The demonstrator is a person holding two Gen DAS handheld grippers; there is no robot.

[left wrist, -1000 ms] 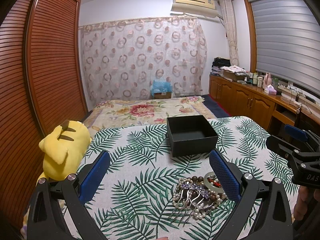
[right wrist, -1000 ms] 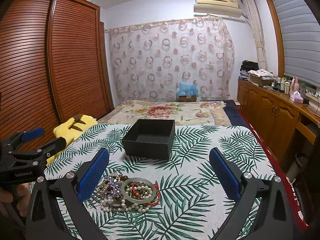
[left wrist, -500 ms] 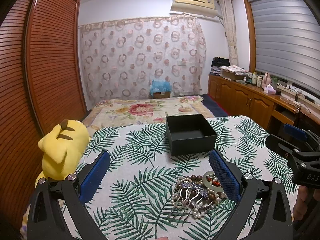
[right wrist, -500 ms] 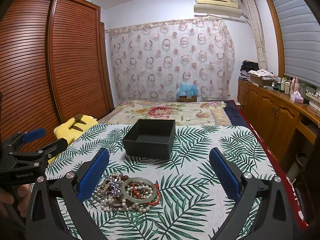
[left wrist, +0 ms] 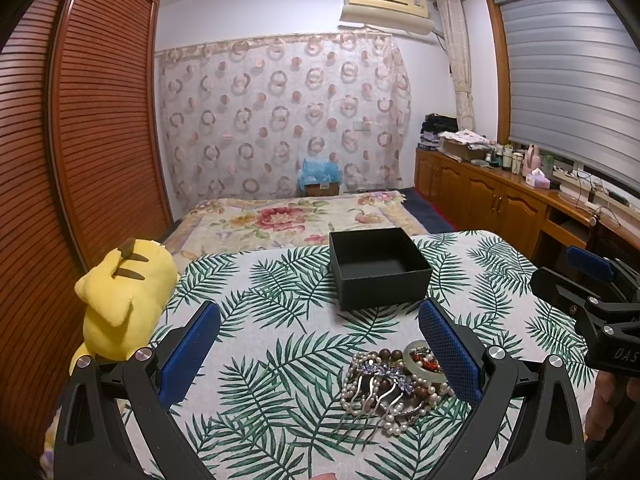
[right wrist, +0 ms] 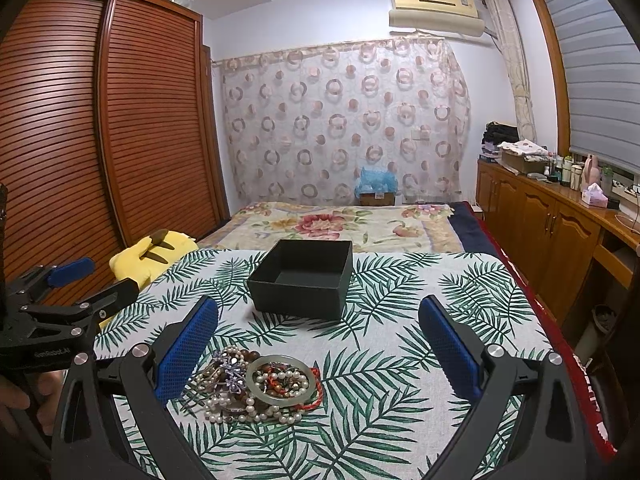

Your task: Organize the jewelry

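While both tools hover above leaf-print cloth (right wrist: pixel 400 280), left gripper (left wrist: pixel 320 340) jaws spread wide, nothing held; right gripper (right wrist: pixel 318 340) same. Finger pads (right wrist: pixel 186 354): blue, mesh-textured. Jewelry pile (right wrist: pixel 260 386): pearl strands, brown beads, pale bangle, metal comb, tangled near edge; individual pieces hard to separate. Black box (right wrist: pixel 304 276): square, matte, open-topped, farther back.
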